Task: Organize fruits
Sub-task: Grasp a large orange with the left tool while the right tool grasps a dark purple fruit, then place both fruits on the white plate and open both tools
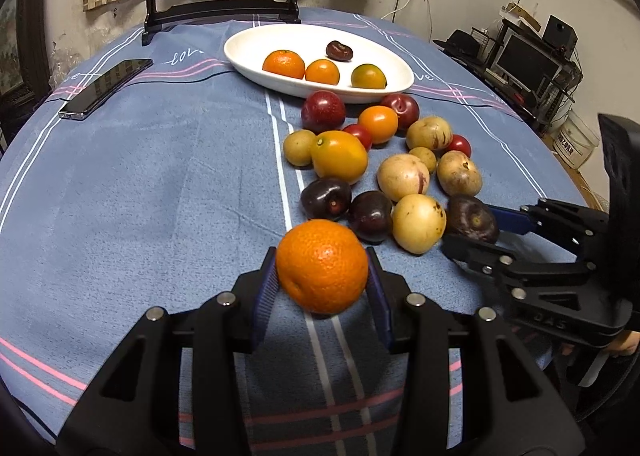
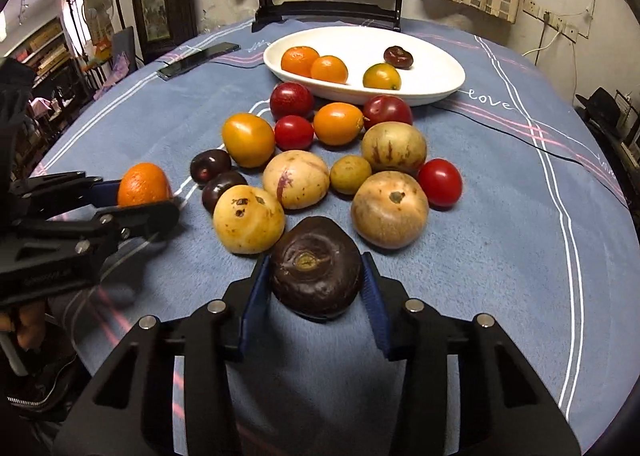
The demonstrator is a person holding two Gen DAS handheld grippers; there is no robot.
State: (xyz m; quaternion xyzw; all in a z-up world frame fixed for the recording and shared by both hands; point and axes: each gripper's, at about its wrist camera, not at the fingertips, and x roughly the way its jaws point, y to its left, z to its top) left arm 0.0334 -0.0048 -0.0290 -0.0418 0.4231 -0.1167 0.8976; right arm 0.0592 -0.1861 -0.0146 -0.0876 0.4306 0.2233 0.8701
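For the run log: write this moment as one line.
left tool: shut on orange | right tool: shut on dark purple fruit | white dish: four fruits inside

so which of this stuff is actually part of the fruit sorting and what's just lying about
Job: round orange in left tool; wrinkled dark purple fruit in right tool; white oval ceramic dish.

Lying about: black smartphone; dark wooden mirror stand.

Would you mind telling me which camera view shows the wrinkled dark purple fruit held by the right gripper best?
The right wrist view: the dark purple fruit sits centred and close between the right gripper pads, showing its wrinkled skin and stem scar. The left wrist view shows it smaller, near the right edge, partly covered by a gripper finger.
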